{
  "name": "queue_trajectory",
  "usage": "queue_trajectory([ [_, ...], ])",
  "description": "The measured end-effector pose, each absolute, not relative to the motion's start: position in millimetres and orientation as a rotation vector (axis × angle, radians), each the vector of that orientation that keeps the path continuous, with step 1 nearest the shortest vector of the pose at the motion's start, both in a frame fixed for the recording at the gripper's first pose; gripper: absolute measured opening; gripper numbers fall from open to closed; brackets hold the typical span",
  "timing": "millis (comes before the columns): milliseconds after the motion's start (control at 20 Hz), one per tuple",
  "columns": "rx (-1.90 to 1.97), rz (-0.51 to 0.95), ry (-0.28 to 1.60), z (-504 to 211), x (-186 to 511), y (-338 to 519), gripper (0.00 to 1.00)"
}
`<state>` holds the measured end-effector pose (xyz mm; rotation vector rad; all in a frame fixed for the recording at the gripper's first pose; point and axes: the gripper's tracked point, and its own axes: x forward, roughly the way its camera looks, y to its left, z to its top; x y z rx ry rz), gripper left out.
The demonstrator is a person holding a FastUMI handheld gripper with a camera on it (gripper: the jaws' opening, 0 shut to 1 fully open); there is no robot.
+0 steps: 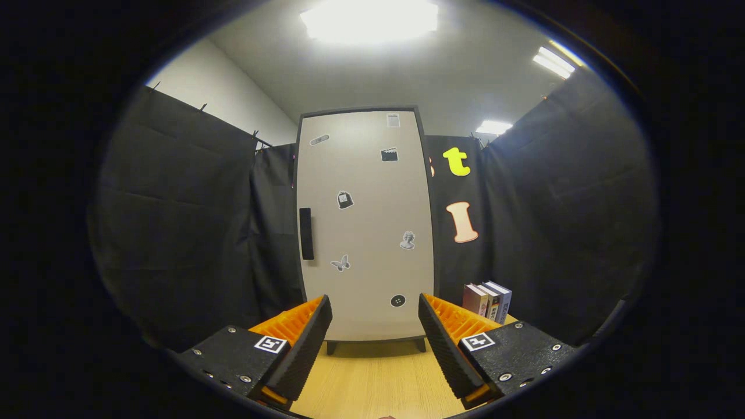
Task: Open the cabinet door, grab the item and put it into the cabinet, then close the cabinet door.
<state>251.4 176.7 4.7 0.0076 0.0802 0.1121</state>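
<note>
The gripper [375,326] jaws are spread, empty, facing the shut cabinet door [366,227]. Its slim handle [306,233] at the far left looks easy to slip off; the books [488,301] probably sit clear.

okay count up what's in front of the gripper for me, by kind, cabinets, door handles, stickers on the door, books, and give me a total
Cabinets: 1, the cabinet, door shut, beyond the open gripper
Door handles: 1, the handle
Stickers on the door: 7, such as the butterfly sticker
Books: 3, the books standing beside the cabinet on the table
Total: 12
</note>
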Motion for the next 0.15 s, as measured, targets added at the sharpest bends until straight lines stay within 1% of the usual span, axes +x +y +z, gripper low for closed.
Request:
queue_trajectory([
  [150, 0.013, 0.112, 0.078, 5.4, 251.3, 175.1, 0.93],
])
